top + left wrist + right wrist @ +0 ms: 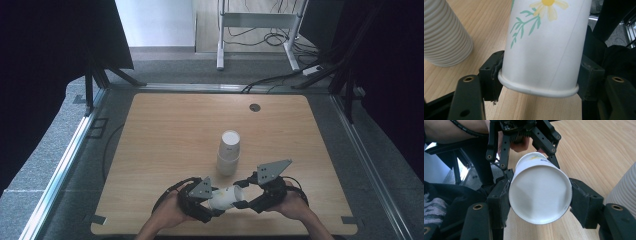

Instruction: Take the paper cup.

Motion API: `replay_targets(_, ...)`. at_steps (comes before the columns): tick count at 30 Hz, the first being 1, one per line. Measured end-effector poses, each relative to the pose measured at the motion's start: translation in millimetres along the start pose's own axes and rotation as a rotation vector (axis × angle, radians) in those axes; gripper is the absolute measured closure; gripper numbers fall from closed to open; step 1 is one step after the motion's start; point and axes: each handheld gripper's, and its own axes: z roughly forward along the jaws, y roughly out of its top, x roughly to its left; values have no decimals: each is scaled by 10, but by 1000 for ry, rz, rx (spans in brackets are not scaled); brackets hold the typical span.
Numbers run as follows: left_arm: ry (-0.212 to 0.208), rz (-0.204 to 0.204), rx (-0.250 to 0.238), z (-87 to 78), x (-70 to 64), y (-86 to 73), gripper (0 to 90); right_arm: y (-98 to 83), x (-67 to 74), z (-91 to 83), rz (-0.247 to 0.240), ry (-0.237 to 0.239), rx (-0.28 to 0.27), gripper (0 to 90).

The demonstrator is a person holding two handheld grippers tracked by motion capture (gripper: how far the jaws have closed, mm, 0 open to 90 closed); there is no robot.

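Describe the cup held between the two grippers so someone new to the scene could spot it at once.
Start at the light wooden table and go to its near edge, in front of the upright stack of white ribbed paper cups. There a white paper cup lies sideways, clamped between the left gripper and right gripper. Unlike the ribbed stack, it is smooth-walled, with a printed yellow daisy and green sprigs.

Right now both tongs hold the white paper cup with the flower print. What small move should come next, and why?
Probably pull the two tongs gently apart along the cup's length. The left tongs clamp the rolled rim of the white paper cup with the flower print, the right tongs clamp its closed bottom end, so it may be nested cups to separate. The ribbed white cup stack stands close behind.
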Motion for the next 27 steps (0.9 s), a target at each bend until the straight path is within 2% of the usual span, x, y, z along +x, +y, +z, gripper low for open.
replay_targets(6, -2, 0, 23, -15, 7, 7, 348, -2, -7, 29, 7, 3, 17, 362)
replay_targets(8, -1, 2, 34, -32, 6, 19, 348, 9, -2, 35, 10, -17, 38, 302)
replay_targets(11, 6, 5, 51, -43, 6, 27, 347, 20, 8, 32, 6, -37, 58, 269)
replay_targets(12, 11, 6, 62, -47, 6, 30, 347, 30, 16, 36, -2, -58, 77, 250)
replay_targets(13, 19, 13, 91, -48, 9, 35, 345, 48, 38, 48, -25, -91, 120, 230)
replay_targets(15, 27, 14, 115, -39, 10, 44, 343, 69, 72, 76, -43, -120, 169, 207)
replay_targets(17, 36, 21, 133, -37, 7, 53, 342, 90, 107, 118, -56, -129, 217, 203)
replay_targets(19, 57, 48, 181, -23, -7, 88, 341, 110, 147, 170, -80, -142, 266, 198)
replay_targets(22, 74, 71, 224, -3, -33, 123, 341, 133, 192, 244, -104, -142, 318, 200)
replay_targets(23, 74, 71, 224, -3, -33, 123, 340, 133, 192, 244, -104, -142, 318, 200)
replay_targets(24, 77, 80, 238, 9, -46, 132, 340, 143, 217, 278, -112, -145, 347, 208)
replay_targets(25, 89, 102, 276, 39, -78, 150, 341, 145, 229, 301, -122, -152, 364, 214)
replay_targets(27, 94, 122, 305, 66, -104, 164, 341, 147, 246, 335, -140, -158, 399, 229)
